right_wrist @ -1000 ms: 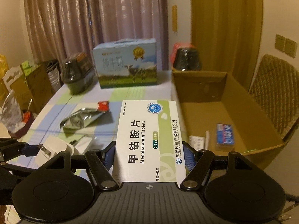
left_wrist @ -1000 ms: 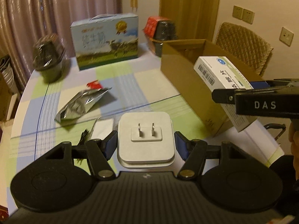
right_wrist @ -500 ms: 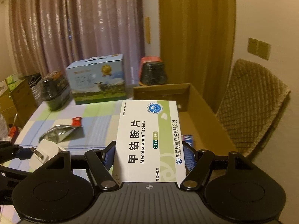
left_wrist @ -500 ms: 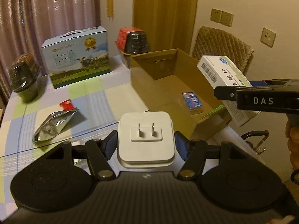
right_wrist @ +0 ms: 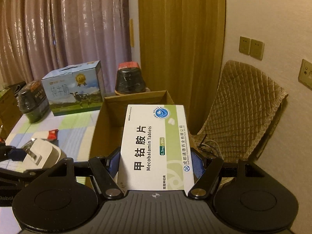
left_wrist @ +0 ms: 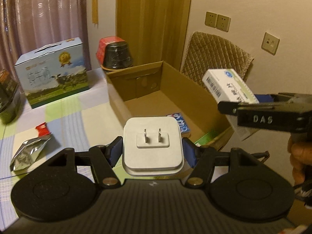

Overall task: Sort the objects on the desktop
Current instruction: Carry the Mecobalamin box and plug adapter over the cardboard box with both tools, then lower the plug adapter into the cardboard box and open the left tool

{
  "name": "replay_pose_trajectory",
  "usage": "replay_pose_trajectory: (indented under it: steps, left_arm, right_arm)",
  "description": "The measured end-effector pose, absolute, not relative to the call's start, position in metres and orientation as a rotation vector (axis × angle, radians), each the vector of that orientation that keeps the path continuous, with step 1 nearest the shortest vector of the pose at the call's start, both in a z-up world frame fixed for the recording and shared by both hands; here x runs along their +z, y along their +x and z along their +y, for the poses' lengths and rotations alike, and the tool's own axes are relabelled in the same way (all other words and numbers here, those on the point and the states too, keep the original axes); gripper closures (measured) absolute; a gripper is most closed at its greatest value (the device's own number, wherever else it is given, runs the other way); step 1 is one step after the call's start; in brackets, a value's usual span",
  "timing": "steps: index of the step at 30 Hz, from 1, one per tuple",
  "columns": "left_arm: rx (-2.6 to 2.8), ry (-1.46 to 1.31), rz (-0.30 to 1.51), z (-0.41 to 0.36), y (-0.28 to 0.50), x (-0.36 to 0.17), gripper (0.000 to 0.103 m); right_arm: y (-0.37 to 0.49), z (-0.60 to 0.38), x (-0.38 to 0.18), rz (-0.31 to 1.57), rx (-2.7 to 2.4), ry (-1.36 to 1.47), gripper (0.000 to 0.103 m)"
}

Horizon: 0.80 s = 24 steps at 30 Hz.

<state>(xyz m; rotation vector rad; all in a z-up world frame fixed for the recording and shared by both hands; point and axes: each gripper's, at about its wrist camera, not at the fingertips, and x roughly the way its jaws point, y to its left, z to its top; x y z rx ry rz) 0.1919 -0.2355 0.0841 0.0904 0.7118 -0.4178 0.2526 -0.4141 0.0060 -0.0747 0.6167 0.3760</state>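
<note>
My left gripper [left_wrist: 152,152] is shut on a white power adapter [left_wrist: 152,146], prongs facing the camera, held above the near end of an open cardboard box [left_wrist: 197,89]. My right gripper [right_wrist: 156,163] is shut on a white and green Mecobalamin tablet box [right_wrist: 156,146], held above the box's [right_wrist: 111,113] right side. The tablet box [left_wrist: 228,87] and right gripper [left_wrist: 263,115] show at the right of the left wrist view. The adapter [right_wrist: 42,153] shows at lower left in the right wrist view. A blue packet [left_wrist: 180,124] lies inside the cardboard box.
A silver foil pouch [left_wrist: 27,152] and a red wrapper [left_wrist: 42,129] lie on the checked tablecloth. A blue milk carton box [left_wrist: 52,72], black wrapped pots [left_wrist: 118,56] [right_wrist: 32,99] stand at the back. A quilted chair [right_wrist: 243,105] stands right of the table.
Both grippers have swung right and forward with their loads, from over the tablecloth to over the cardboard box. Both grips are unchanged.
</note>
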Motion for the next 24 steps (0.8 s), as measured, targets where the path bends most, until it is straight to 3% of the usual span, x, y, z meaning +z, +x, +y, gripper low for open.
replay_pose_trajectory:
  steps: [24]
  left_arm:
    - [-0.456,0.065,0.743,-0.290,0.252,0.064,0.043]
  right_arm:
    - [0.315,-0.431,-0.017,0.662,0.365,-0.062,0.035]
